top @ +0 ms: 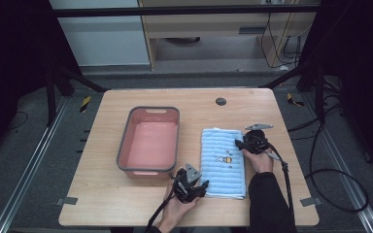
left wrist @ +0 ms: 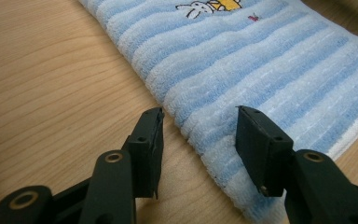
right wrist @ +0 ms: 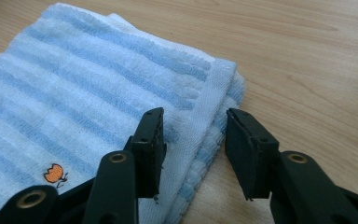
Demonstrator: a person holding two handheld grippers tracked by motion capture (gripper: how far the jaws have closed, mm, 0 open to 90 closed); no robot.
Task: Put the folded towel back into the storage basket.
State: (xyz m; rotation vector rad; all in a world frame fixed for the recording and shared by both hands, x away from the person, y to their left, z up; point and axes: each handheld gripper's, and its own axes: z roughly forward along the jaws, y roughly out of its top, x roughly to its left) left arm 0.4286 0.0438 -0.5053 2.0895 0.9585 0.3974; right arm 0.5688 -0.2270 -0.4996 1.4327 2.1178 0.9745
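Desk [top: 126, 194], light wood, round dark grommet [top: 220, 101] near far edge. Pink tub [top: 149, 141], grey-rimmed, left of centre. Grey floor with black cables [top: 335, 170]; yellow-black tape marks [top: 85, 103].

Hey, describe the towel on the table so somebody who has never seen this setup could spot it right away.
On the wooden table, look to the right of the pink basin. The towel lies there folded flat into a long rectangle, with the left gripper at its near left edge and the right gripper at its right edge. It is the only soft thing there: pale and deeper blue stripes, with a small embroidered cartoon figure.
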